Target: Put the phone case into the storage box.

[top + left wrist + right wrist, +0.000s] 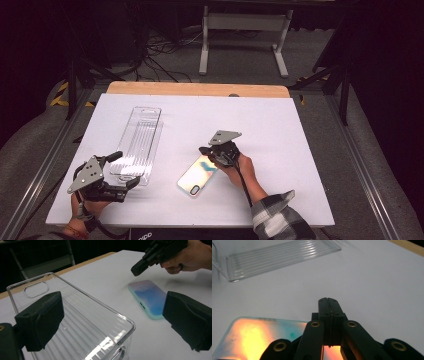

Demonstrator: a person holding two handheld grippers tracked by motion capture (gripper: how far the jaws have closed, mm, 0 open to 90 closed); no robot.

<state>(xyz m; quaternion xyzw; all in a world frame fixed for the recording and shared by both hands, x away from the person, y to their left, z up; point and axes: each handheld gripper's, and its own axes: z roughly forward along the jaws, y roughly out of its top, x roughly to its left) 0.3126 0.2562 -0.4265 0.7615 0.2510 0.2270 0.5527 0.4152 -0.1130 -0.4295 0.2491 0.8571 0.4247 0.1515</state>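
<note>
A long clear plastic tray point(136, 142) lies left of centre on the white table point(280, 130). My left gripper point(125, 170) is open at the tray's near end, its jaws wide apart on either side of the tray's near corner point(125, 325). A phone case point(196, 176) with a shiny pink, blue and orange face lies flat near the table's middle. My right gripper point(204, 150) hovers over the case's far end with its jaws pressed shut and nothing visible between them. In the right gripper view the gripper point(328, 300) reaches past the case's edge point(262, 336).
The tray point(279, 257) is ribbed inside and holds nothing. A wooden strip point(197, 89) runs along the table's far edge. Beyond it stand a white metal frame point(245, 30) and cables on the floor. Metal rails flank the table.
</note>
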